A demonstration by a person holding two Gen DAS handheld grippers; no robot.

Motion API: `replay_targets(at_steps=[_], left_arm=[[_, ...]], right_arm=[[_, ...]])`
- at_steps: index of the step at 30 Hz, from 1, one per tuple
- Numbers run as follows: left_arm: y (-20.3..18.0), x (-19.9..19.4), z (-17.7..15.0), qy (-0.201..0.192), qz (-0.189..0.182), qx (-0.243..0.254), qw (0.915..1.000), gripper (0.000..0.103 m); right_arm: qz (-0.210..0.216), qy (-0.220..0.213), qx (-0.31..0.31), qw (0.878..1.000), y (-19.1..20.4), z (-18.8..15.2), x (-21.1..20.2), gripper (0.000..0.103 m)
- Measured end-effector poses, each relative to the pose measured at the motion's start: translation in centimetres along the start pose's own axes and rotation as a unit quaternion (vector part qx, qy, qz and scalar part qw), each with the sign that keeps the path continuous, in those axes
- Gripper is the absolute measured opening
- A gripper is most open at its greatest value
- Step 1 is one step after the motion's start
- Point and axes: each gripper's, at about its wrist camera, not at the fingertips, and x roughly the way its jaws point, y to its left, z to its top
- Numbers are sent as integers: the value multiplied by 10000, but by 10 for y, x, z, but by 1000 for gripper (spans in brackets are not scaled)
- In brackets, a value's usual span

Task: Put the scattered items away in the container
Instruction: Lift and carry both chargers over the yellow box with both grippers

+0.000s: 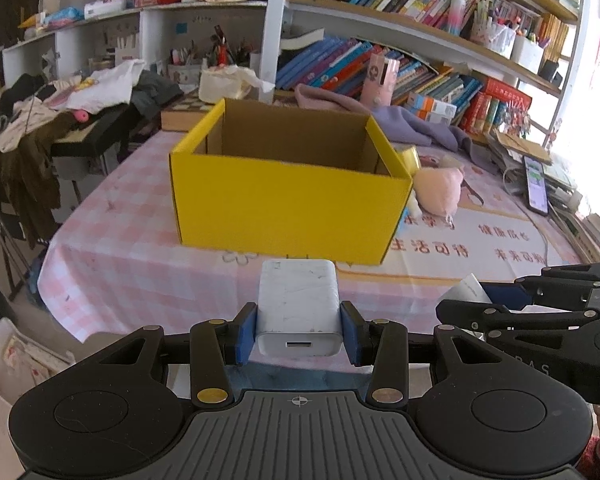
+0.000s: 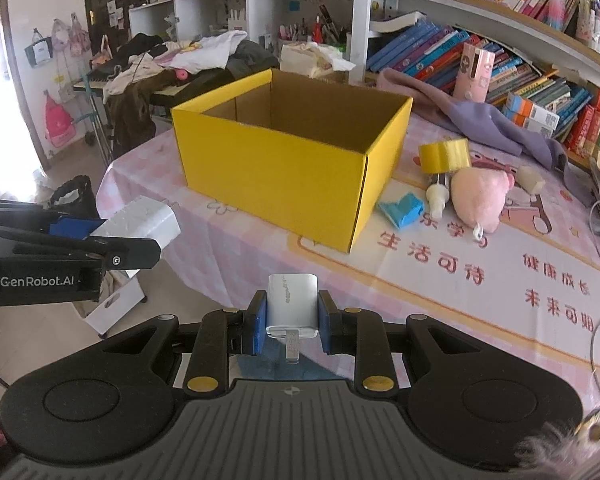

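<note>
Pinching a large white charger [image 1: 297,300], your left hand-held gripper [image 1: 298,334] faces the yellow box [image 1: 288,204]; your right hand-held gripper [image 2: 292,318] clamps a smaller white charger [image 2: 292,300].

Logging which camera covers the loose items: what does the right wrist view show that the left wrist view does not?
Only the right wrist view shows the yellow tape roll whole, the blue item and the small white bottle beside the box.

Only the left wrist view shows the phone lying at the table's right edge.

Both show the yellow box, the pink plush, and each hand-held gripper shut on a white charger: left hand-held gripper, right hand-held gripper.
</note>
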Motion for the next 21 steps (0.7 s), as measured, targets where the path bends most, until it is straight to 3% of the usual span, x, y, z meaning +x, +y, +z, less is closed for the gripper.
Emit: replay_targets(at_steps=[10,21], left_arm=[[-7,6,35,-430,55,303,9986,41],[-11,37,99,-735,3,649,9952,41]], right_arm=[[-69,-487,-150,9987,-13,31,5,24],[48,-943,-479,9944,-38,103,39,24]])
